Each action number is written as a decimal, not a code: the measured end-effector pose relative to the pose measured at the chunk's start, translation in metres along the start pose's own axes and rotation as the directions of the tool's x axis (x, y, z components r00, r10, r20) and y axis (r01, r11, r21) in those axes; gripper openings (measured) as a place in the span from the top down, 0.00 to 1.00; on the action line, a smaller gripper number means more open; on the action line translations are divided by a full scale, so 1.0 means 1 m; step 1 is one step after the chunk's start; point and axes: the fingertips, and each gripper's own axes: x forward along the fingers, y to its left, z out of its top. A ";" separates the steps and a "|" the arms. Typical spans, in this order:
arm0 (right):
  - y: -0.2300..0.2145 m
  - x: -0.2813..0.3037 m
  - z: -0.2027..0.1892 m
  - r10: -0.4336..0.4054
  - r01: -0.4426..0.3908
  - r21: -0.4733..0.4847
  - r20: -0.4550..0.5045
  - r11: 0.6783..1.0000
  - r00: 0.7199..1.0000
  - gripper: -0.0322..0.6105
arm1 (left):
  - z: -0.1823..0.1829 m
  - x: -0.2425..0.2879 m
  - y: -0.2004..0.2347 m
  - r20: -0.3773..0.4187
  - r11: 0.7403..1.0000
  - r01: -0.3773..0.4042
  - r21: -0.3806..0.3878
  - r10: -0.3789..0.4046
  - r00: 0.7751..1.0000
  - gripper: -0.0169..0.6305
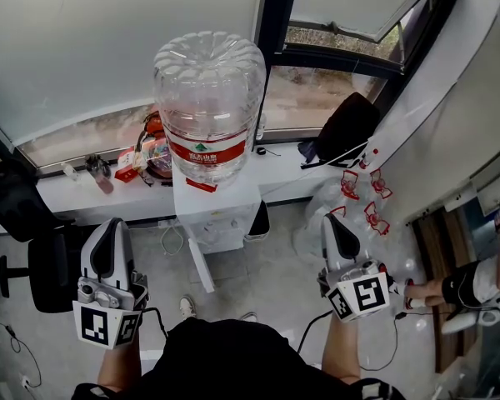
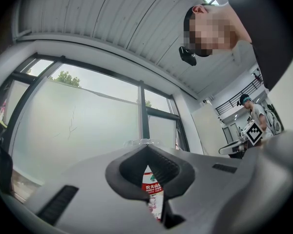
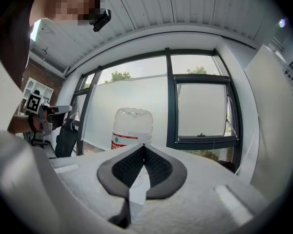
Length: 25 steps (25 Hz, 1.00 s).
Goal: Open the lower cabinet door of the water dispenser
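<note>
While the person stands facing the window, the white, boxy water dispenser sits on the far side of the grey floor, against the low sill. A big clear plastic bottle stands upside down on it. The bottle is round-shouldered, its upturned base is ribbed like a flower, and a red label band runs around it. From above, the front of the dispenser is so foreshortened that I can't make out the lower cabinet door. A thin white slat slants from the base towards the near floor, and I can't tell whether that is the door's edge.

Both tools hover near the person, well apart from the dispenser and to either side of it. The left gripper is a smooth pale-grey shell with dark ridged rubber pads. Its jaws meet at the tips with nothing between them, and only the bottle's label shows through the slit lower down. The right gripper has a rougher, felt-like shell and cross-hatched pads. Its jaws are also pressed together and empty.

A black swivel chair stands at the left. A dark, slumped bag rests on the sill to the right. Crinkled white plastic bags with red print lie below the bag. The window panes are frosted and milky in dark frames.
</note>
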 end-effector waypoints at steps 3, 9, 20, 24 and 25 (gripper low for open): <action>0.003 0.000 0.000 -0.001 0.001 0.001 0.003 1.000 1.000 0.95 | -0.002 -0.002 0.003 -0.009 1.000 -0.001 0.006 0.001 1.000 0.96; 0.014 0.004 -0.004 0.037 -0.038 -0.021 -0.010 0.999 0.999 0.95 | -0.004 -0.004 0.006 -0.022 1.000 -0.004 0.017 0.004 1.000 0.96; 0.018 0.005 -0.001 0.039 -0.039 -0.023 -0.002 0.999 0.999 0.95 | -0.001 -0.003 0.005 -0.004 1.000 0.006 -0.013 -0.006 1.000 0.96; 0.020 0.006 0.000 0.042 -0.042 -0.024 0.000 0.999 0.999 0.95 | 0.000 -0.004 0.006 -0.005 1.000 0.006 -0.006 -0.006 1.000 0.96; 0.021 0.006 0.000 0.044 -0.044 -0.025 0.000 0.999 0.999 0.95 | -0.001 -0.005 0.007 -0.009 1.000 0.004 -0.001 -0.004 1.000 0.96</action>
